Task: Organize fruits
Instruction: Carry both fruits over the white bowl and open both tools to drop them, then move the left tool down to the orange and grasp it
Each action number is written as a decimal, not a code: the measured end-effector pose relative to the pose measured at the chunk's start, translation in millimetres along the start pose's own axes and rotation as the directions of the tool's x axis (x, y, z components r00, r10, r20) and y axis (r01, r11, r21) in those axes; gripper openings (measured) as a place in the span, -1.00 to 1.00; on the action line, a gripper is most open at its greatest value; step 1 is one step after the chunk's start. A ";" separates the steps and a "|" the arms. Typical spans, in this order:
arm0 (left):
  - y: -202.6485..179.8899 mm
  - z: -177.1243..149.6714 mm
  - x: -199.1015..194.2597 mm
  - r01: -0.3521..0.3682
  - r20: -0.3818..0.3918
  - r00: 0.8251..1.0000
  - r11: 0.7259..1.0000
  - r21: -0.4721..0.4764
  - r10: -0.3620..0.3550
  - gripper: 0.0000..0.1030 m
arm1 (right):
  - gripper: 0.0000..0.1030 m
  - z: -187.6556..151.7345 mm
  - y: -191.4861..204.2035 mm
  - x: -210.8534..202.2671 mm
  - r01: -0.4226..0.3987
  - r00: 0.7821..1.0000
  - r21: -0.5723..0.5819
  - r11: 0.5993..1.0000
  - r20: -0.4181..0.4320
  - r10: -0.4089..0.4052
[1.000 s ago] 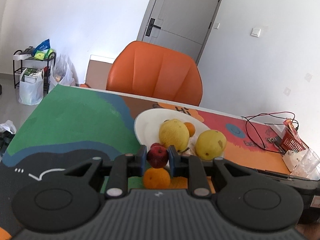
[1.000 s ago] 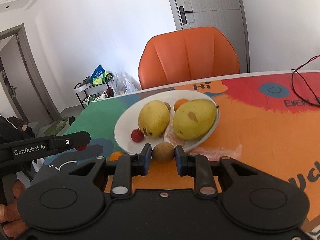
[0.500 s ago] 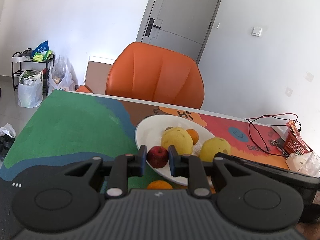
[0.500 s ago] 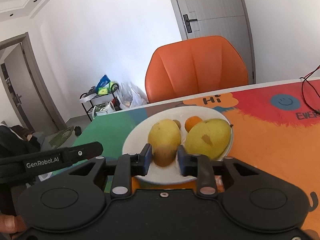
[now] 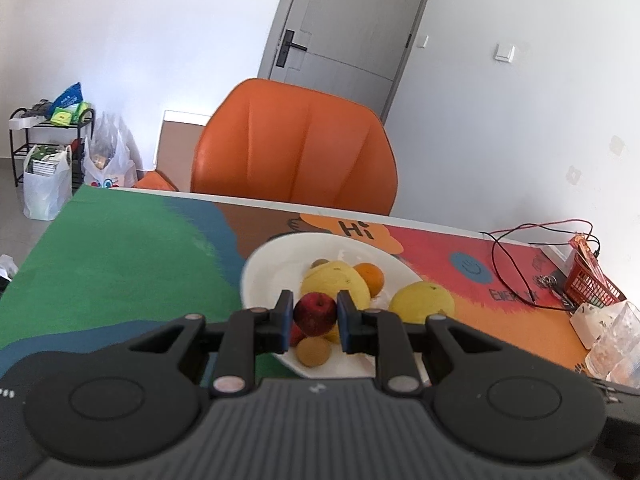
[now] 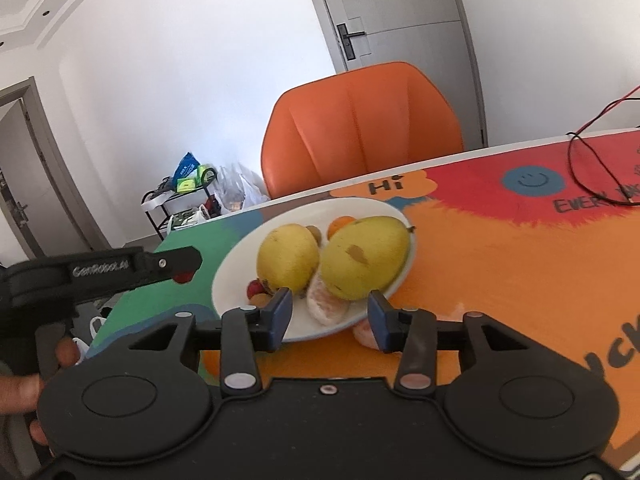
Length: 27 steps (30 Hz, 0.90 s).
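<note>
Left tongs (image 5: 311, 321): closed on a red apple (image 5: 315, 314), held above the near rim of the white plate (image 5: 260, 276). Seen from the right wrist, their black body (image 6: 120, 270) reaches in from the left with a hand (image 6: 20, 388) on the grip, and only a sliver of red shows at the tip.

Right tongs (image 6: 329, 316): jaws apart, having just been opening, nothing pressed between the blue pads; plate rim and a peeled citrus piece (image 6: 326, 304) lie beyond the gap.

Plate contents, left-wrist view: two yellow mangoes (image 5: 336, 280) (image 5: 422, 304), small orange (image 5: 370, 276), brown kiwi (image 5: 314, 351) at the near edge, not visible from the right wrist.

Right-wrist view only: a second peeled piece (image 6: 364, 334) on the table (image 6: 500, 264) just off the rim, and a small red fruit (image 6: 256, 289), possibly a strawberry, beside the left mango.

Surroundings: orange chair (image 5: 296, 148), wires (image 5: 520, 240), red basket (image 5: 592, 284).
</note>
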<state>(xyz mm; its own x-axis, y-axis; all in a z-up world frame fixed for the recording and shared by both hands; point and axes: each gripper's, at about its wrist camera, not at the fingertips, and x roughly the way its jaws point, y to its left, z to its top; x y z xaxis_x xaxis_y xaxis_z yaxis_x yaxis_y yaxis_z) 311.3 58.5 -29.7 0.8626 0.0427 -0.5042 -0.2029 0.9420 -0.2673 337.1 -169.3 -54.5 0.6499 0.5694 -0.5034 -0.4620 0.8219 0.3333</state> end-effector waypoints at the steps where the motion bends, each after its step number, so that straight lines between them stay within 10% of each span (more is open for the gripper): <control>1: -1.8 -0.4 2.0 0.002 -0.003 1.000 1.000 0.003 -0.002 -0.59 | -0.15 -0.8 -2.3 -1.8 0.005 1.000 0.003 1.000 0.000 -0.005; 6: -4.3 -2.2 14.9 -0.020 -0.020 1.000 1.000 0.004 0.020 -0.50 | -0.13 -5.0 -13.1 -7.9 0.026 1.000 0.025 0.999 0.001 -0.026; 11: 2.2 -2.1 13.0 -0.024 -0.015 1.000 0.999 -0.035 0.023 0.00 | -0.08 -10.2 -21.5 -12.0 0.043 0.999 0.029 0.999 -0.001 -0.043; 27: 14.9 -25.3 -12.5 -0.057 -0.051 0.997 0.996 -0.064 0.054 0.21 | 0.14 -25.9 -37.4 -10.4 0.063 0.998 0.057 0.996 -0.024 -0.062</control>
<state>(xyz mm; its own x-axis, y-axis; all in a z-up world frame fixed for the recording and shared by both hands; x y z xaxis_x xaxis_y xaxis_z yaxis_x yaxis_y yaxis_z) 285.8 63.5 -48.2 0.8257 0.0762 -0.5589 -0.2807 0.9150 -0.2899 332.0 -206.4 -82.4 0.6623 0.5172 -0.5421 -0.3853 0.8556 0.3456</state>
